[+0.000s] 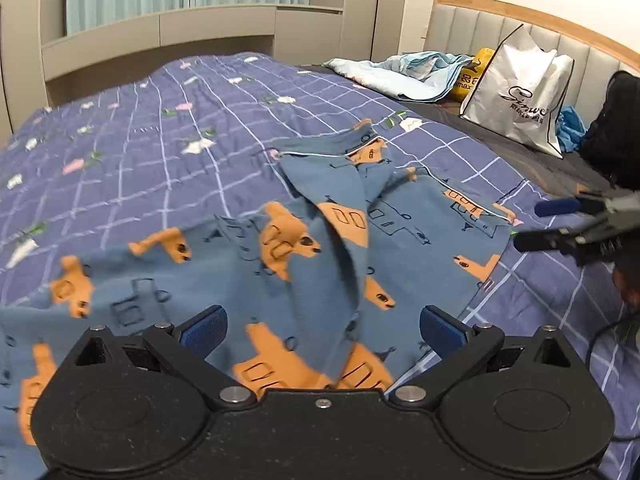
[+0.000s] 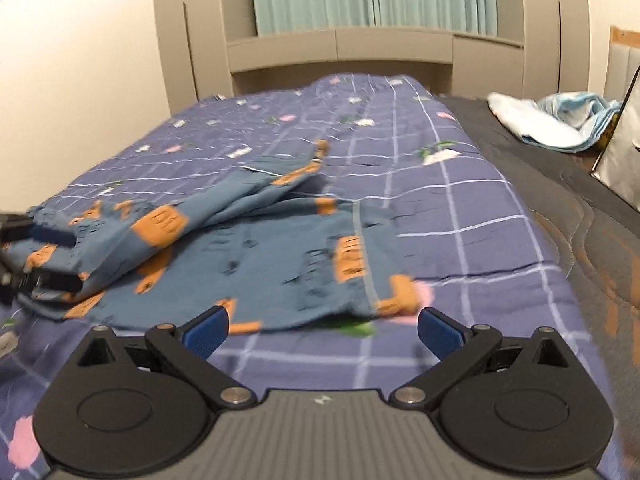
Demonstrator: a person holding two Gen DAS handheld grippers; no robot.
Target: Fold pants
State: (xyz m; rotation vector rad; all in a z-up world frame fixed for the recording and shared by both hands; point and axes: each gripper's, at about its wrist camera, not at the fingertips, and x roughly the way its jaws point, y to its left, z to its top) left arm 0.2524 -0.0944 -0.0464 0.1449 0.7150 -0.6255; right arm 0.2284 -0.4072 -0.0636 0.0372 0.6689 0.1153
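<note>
Bedspread (image 1: 168, 128) bears rumpled pants (image 1: 248, 264); both grippers' fingers (image 1: 204, 330) spread, seemingly empty.

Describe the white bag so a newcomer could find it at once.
Start at the padded headboard in the left wrist view. Leaning against it on the bed is the white bag, between a crumpled light-blue cloth and a black backpack. Only it has black edging and black lettering.
</note>
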